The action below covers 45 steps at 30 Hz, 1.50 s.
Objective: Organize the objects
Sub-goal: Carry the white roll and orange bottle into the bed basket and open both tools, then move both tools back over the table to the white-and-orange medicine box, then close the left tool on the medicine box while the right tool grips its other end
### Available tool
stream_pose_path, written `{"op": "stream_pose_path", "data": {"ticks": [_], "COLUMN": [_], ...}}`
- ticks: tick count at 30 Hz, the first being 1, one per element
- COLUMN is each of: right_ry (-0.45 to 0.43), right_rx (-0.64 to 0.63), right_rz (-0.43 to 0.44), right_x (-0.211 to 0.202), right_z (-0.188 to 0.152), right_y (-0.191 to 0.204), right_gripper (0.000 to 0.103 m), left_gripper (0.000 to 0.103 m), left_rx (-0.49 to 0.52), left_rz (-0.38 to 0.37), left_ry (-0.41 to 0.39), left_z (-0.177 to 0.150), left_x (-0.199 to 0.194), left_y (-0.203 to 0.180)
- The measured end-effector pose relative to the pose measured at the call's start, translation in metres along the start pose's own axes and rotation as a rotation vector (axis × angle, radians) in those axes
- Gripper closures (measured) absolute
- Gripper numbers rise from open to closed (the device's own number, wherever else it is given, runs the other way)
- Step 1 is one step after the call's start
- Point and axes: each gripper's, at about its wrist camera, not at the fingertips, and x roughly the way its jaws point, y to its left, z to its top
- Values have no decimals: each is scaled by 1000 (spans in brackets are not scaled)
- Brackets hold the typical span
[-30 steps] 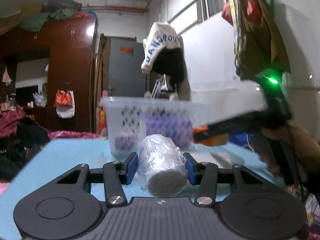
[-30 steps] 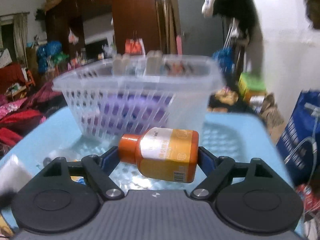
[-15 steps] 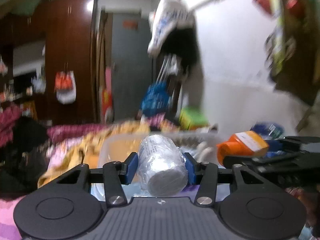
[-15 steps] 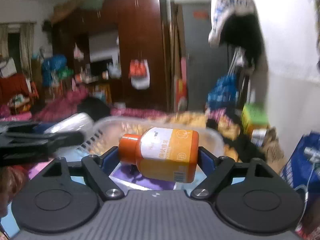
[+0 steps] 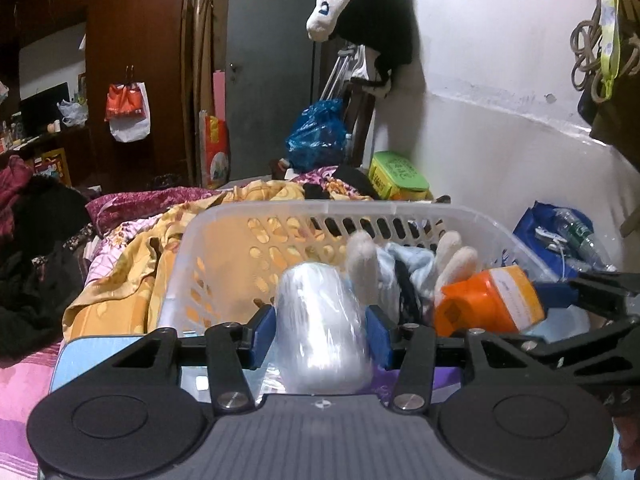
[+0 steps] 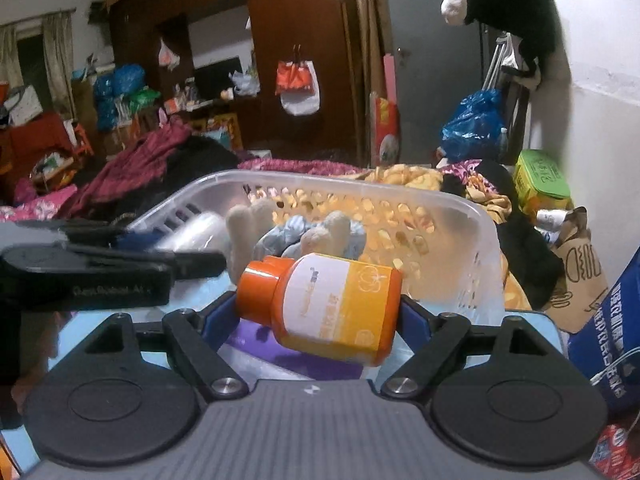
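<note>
Behind everything, a dark wooden wardrobe (image 6: 304, 60) and a grey door (image 5: 268, 68) fill the back of the room, and crumpled bedding in yellow and purple (image 5: 132, 248) lies beyond the work surface. Nearer stands a translucent plastic basket (image 5: 280, 216) with perforated walls, on a light blue surface (image 5: 92, 356). Inside the basket lies a soft bundle of white and pale blue cloth (image 6: 308, 232), maybe gloves or a plush toy; the view is too blurred to tell, and something purple (image 6: 276, 352) lies on its floor. The left gripper (image 5: 320, 336) is over the near part of the basket, and its blue pads are pressed against both sides of a clear plastic-wrapped roll (image 5: 324, 332), which points away from the camera. Just beside it on the right, the right gripper (image 6: 320, 312) is pinching an orange bottle (image 6: 324, 304) with a white and yellow label; the bottle lies sideways between the pads, with its orange cap toward the left gripper, also above the basket's near edge. On the far right a green box (image 6: 540, 180) stands near the white wall (image 5: 500, 80).
</note>
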Motion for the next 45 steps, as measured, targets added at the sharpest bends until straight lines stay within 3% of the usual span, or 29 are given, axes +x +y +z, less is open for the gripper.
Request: {"op": "stream_pose_path", "data": {"ticks": [2,5,8,10,12,16,19,22,25,27,30,36,45], "right_ry": [1,-28,-111,-188,-264,-381,-363,-316,-326,-318,-283,-271,-290], "right_rx": [3,-7,-13,-22,-12,26,34,15,-73,-107,-143,-191,-189], "right_rz": [4,-9,-11,-1,16,73,98,145,125,132,168,167,144], "right_x": [-2,-12,-35,-61,-89,-122,-120,-107,-96,-90,-83,-77,-80], "right_z": [1,3,3,-9,-34,-111,-167,-195,-200,-200,-203,-216,-223], "right_y": [0,4,5,4,-1,-15,-18,-13,-2,1,7,10,3], "right_gripper": [17,13,4,0,0,0,0,0,0,3,14,24,43], "left_gripper": [48,32,31,25,18,17,17,17,20,28,38,46,52], "left_rx": [-1,0,19,25,39,48,44,73,124,143,188,246,287], "left_rz": [-13,-14,18,7,-31,-115,-168,-210,-219,-247,-265,-273,-235], "left_ry": [-18,-49,-131,-186,-237,-296,-287,-269,-266,-268,-262,-253,-299], "left_z": [0,-1,-6,-15,-37,-110,-163,-192,-201,-204,-211,-220,-230], "left_x": [-1,-10,-34,-59,-87,-128,-133,-122,-110,-106,-104,-97,-102], "left_y": [1,0,-4,-6,-8,-9,-11,-16,-22,-25,-29,-40,-47]}}
